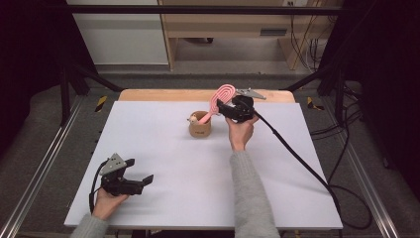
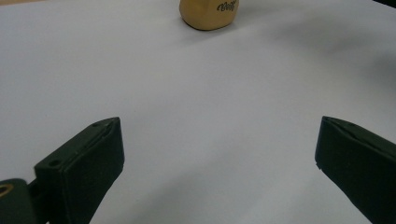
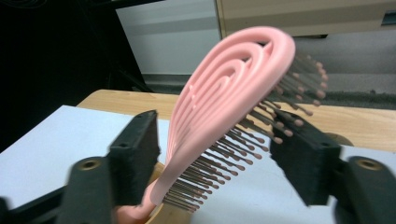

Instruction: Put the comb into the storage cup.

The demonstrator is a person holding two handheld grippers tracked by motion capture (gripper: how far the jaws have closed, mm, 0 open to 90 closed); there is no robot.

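Step in hand: release of the brush (image 1: 221, 97) into the cup (image 1: 200, 127), as judged from the layout. The brush stands handle-down in the cup, which sits at the far middle of the table (image 1: 163, 163). A small pale item (image 1: 191, 119) pokes out at the cup's left rim; what it is cannot be told.

Right gripper (image 1: 224, 107): in the right gripper view its 2 jaws stand apart on either side of the brush (image 3: 224, 116). The left pad (image 3: 140, 149) appears just clear of the brush back, and the bristle tips reach toward the right pad (image 3: 303, 158), so no firm squeeze is evident. The jaws read as partly open, with the brush between them but not clamped.

Left gripper (image 1: 141, 181): rests at the near left of the table, well apart from the cup. In the left gripper view the jaws are wide with nothing between them; the cup (image 2: 208, 13) sits far ahead.

Orientation: the brush's long axis runs from the handle in the cup up to the oval head, tilted up and to the right in the high view. The bristles face the right gripper's side, the looped back faces away.

Next move, judged: the right gripper should widen a little more and back straight off without snagging the bristles, since a catch could tip the brush or cup. The lean suggests the brush rests on the cup rim.
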